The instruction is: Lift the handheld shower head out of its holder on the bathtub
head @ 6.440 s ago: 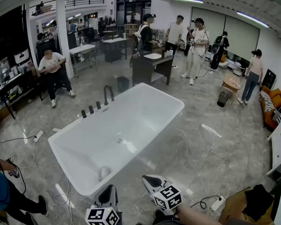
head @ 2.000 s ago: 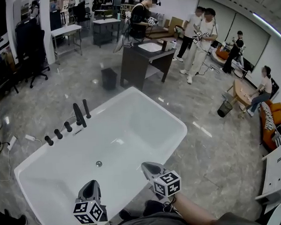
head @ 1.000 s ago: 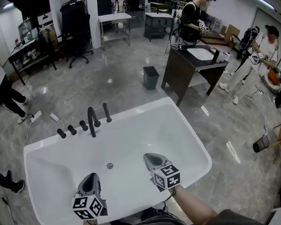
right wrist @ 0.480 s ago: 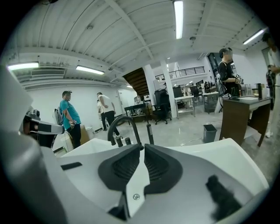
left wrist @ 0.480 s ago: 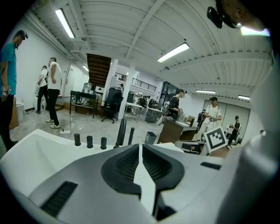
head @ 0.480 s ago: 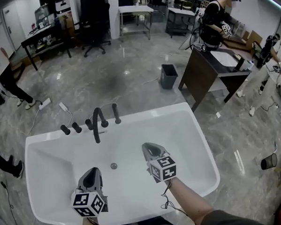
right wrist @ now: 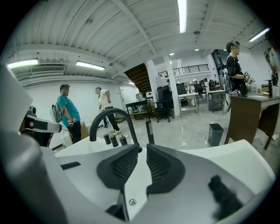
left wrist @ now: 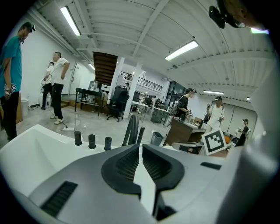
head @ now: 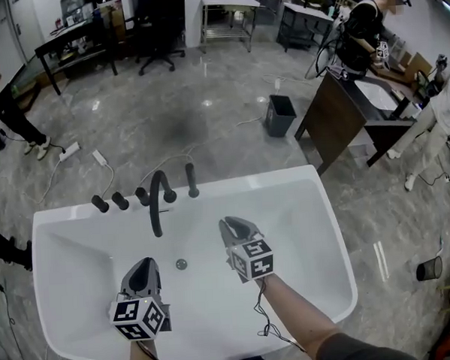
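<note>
While looking steeply down from the head, easy to place everything at once: left tongs (head: pixel 144 262) and right tongs (head: pixel 231 225) side by side over the basin of the white bathtub (head: pixel 255 179), apart from each other, clear of its walls. Ahead of the tips, on the far rim, in a row: three black knobs (head: pixel 120 200), an arched spout (head: pixel 158 203), then the handheld shower head (head: pixel 191 179) (a slim black rod) upright in its holder (head: pixel 193 194). Ahead and left of the right tongs, ahead and right of the left tongs, touched by neither.

Only in the two gripper views, the state of the jaws. Left tongs clenched, ribbed pads drawn to a thin slit, nothing between. Right tongs likewise clenched on nothing. From the left gripper view, spout nearly edge-on with the shower head just right of it, both straight past the tips. From the right gripper view, the spout's full arch up and left of the tips, shower head just above them, standing free.

Between tips and far rim, open basin, only the drain (head: pixel 181 264) below. Spout close on the shower head's left; bare rim on its right. Past the rim, open floor (head: pixel 168 103); bin (head: pixel 280 114), dark desk (head: pixel 342 120) and people (head: pixel 364 33) well beyond, to the right.
</note>
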The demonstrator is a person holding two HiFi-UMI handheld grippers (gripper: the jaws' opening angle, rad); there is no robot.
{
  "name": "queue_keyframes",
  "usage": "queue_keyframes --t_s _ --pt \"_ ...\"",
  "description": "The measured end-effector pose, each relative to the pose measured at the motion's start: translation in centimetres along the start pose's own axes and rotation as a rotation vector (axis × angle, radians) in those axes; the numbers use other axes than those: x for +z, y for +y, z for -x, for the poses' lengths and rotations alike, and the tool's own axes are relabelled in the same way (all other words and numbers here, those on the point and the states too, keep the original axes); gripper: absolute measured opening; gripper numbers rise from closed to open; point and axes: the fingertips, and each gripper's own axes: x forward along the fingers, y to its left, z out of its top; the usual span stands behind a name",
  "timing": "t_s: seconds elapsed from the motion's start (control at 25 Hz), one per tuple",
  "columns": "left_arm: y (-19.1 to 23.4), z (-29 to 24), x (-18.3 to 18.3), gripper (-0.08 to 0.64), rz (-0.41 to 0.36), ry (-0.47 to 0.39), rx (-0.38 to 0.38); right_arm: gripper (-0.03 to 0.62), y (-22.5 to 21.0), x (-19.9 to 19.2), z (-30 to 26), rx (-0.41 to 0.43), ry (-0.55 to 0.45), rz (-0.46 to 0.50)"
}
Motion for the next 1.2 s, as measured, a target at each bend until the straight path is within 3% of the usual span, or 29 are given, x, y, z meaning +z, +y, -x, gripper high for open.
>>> queue_keyframes --t_s 0.04,0.08,0.16,0.52,0.76,0.88,1.2 --pt "0.3 -0.6 -0.1 0.034 -0.005 0.003 0.004 0.063 -0.2 0.0 -0.9 0.000 -0.002 -0.004" --pt "0.6 -1.2 -0.2 0.034 -0.009 0.007 0.008 0.140 -0.4 -0.1 -1.8 -0.002 -0.004 -0.008" --pt "1.3 -2.3 -0.6 0.034 -0.019 0.017 0.015 0.173 -1.1 -0.4 -3.5 -0.018 -0.004 -0.005" --pt "4.2 -4.8 -1.4 0.034 -0.014 0.013 0.041 0.224 -3.0 -2.1 -10.4 -0.048 0.008 -0.003" --pt "6.0 -6.4 -2.2 0.034 -0.037 0.006 0.083 0.229 -2.9 -2.8 -15.4 -0.022 0.018 0.064" --pt "6.4 -6.8 -2.3 0.034 -0.022 -0.001 0.084 0.227 -4.0 -2.9 -17.6 -0.071 0.009 0.129" --pt "8.6 -7.9 -2.6 0.034 0.067 -0.029 0.109 0.227 -4.9 -3.2 -20.8 -0.080 -0.008 0.125"
